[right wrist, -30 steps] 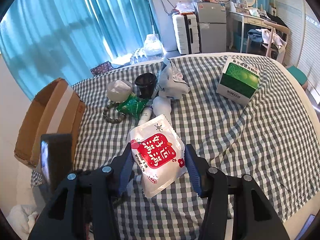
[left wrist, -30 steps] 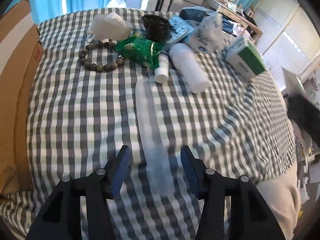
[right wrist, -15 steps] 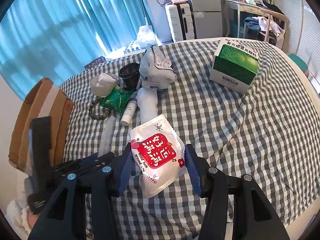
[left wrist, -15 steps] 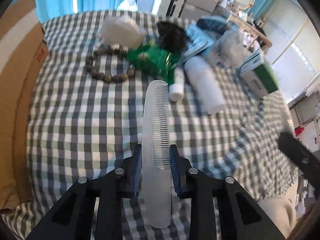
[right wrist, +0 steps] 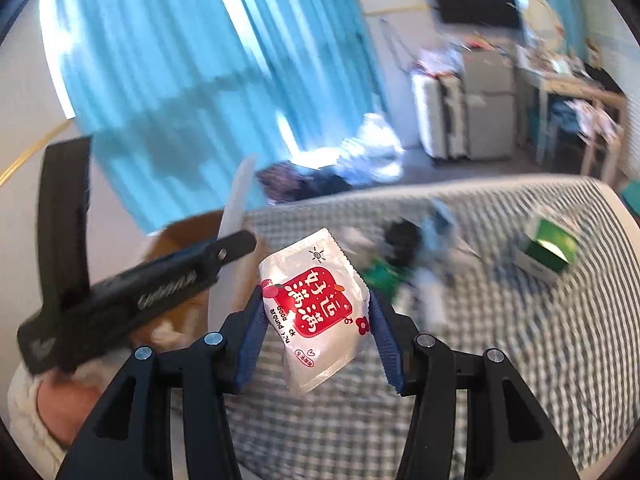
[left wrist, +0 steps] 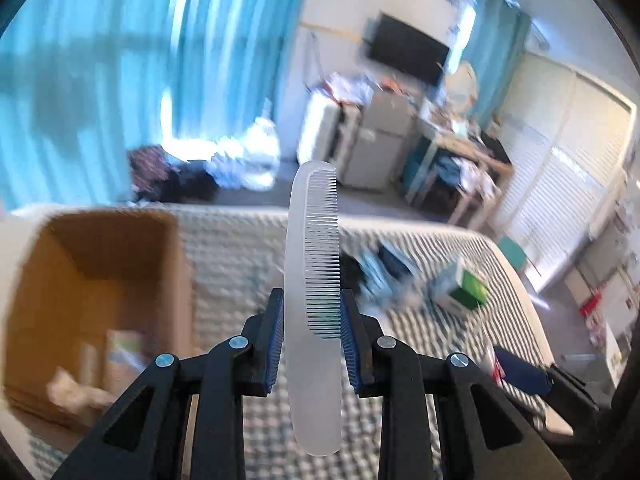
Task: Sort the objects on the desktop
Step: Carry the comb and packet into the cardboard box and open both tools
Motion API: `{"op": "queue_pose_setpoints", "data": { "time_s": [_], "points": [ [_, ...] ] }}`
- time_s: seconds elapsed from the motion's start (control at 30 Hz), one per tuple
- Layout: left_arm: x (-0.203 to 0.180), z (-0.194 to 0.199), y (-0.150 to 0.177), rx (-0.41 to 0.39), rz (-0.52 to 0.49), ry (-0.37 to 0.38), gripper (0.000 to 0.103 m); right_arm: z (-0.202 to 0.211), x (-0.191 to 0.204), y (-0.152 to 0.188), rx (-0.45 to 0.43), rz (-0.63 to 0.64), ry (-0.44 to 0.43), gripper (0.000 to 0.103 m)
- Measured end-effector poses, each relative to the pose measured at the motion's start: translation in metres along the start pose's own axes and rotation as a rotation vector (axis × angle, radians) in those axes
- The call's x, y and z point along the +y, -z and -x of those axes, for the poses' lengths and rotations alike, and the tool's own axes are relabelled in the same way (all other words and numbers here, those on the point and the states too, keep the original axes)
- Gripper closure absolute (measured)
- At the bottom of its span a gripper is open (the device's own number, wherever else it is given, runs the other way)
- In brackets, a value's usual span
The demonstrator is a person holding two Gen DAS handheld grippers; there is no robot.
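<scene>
My left gripper (left wrist: 312,336) is shut on a translucent white comb (left wrist: 312,248) and holds it upright in the air, beside the open cardboard box (left wrist: 96,280) at the left. My right gripper (right wrist: 316,328) is shut on a white snack packet with a red label (right wrist: 316,312), held above the checked table. The left gripper with the comb also shows in the right wrist view (right wrist: 236,248), over the box (right wrist: 176,236). The other desktop objects lie blurred on the table (left wrist: 384,276).
A green and white carton (right wrist: 548,248) sits at the table's far right. A black cup (right wrist: 400,236) and a green packet (right wrist: 380,276) lie in the pile. The box holds a few items (left wrist: 120,352). Blue curtains and furniture stand behind.
My left gripper closed on the comb, lifted it off the table and swung it left toward the box. My right gripper, still holding the packet, has tilted up and turned left.
</scene>
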State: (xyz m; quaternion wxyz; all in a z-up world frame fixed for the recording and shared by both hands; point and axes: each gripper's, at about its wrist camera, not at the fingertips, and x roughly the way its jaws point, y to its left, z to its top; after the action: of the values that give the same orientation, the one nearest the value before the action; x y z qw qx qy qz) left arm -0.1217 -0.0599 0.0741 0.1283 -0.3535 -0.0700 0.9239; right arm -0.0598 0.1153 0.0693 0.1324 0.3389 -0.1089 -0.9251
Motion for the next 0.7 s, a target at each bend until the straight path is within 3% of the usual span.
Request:
{"op": "queue_pose_setpoints", "data": {
  "time_s": [0.17,0.3,0.47,0.5,0.53,0.57,0.6,0.63,0.7],
  "points": [
    [0.068,0.024,-0.018,-0.033,0.049,-0.108,0.076,-0.027,0.07,-0.012,0.023,0.059,-0.189,0.053],
    [0.132,0.02,-0.011,0.029,0.093,-0.204,0.076,-0.077,0.115,-0.007,0.107,0.082,-0.302,0.053],
    [0.177,0.006,0.02,0.106,0.146,-0.258,0.076,-0.124,0.141,0.0,0.18,0.088,-0.326,0.05],
    [0.185,0.0,0.023,0.124,0.148,-0.264,0.076,-0.131,0.142,0.001,0.185,0.082,-0.325,0.046],
    [0.187,-0.004,0.027,0.138,0.144,-0.268,0.075,-0.136,0.142,0.0,0.192,0.07,-0.329,0.029],
    [0.192,-0.008,0.03,0.154,0.141,-0.276,0.073,-0.138,0.14,0.0,0.198,0.061,-0.343,0.021],
    [0.191,-0.012,0.032,0.169,0.139,-0.285,0.061,-0.14,0.139,-0.001,0.189,0.051,-0.349,0.021],
    [0.192,-0.019,0.034,0.197,0.136,-0.294,0.041,-0.139,0.137,-0.002,0.176,0.05,-0.35,0.021],
    [0.192,-0.025,0.035,0.219,0.136,-0.318,0.032,-0.135,0.129,-0.004,0.158,0.059,-0.343,0.021]
  ]
}}
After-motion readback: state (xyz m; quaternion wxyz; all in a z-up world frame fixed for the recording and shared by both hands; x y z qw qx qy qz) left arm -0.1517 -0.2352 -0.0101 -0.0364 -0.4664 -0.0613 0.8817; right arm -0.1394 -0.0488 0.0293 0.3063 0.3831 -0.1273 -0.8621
